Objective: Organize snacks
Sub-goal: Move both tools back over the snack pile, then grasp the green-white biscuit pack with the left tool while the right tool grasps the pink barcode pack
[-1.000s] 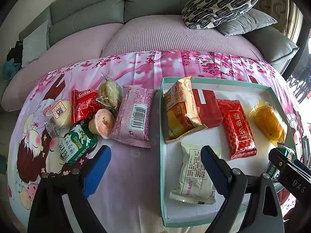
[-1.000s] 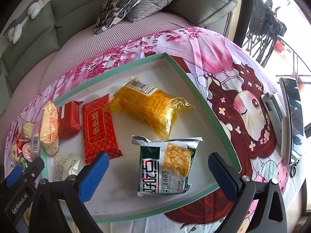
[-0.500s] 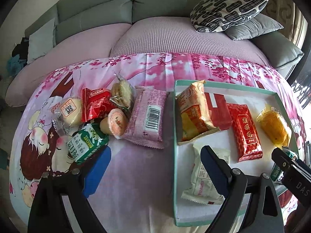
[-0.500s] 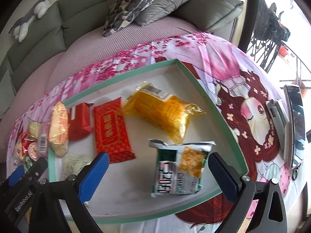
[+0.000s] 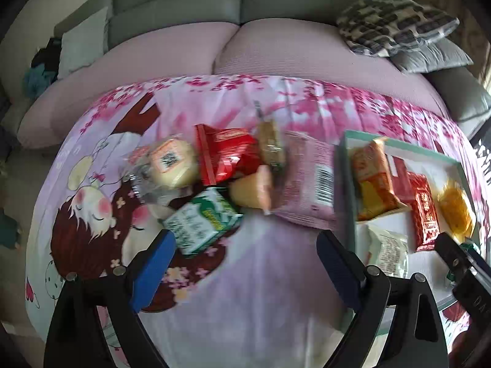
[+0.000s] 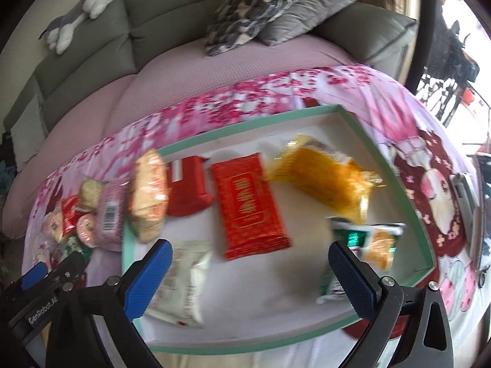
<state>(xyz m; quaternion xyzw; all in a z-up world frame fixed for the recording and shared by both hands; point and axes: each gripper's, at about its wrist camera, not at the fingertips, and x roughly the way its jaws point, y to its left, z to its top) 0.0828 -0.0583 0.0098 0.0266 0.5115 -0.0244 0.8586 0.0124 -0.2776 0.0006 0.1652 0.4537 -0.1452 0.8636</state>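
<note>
At the bottom of the left wrist view the left gripper stands spread with nothing between its blue pads, over bare pink cloth, and the right gripper at the bottom of its own view is likewise spread and empty above the tray. Just beyond the left gripper, at mid-left, a green-and-white packet lies nearest in a loose cluster with a red packet and a pink barcoded packet touching the tray's left wall. Farther right, inside the tray, lie a white packet, a red foil packet, a yellow packet and a green-and-orange packet, with a grey sofa across the top.

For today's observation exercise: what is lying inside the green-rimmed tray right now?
Inside the tray: an orange-cream pack leaning over a red box, a red wrapper, a yellow bag, a green-white bag, a white packet. Whatever lies under them is covered.
</note>
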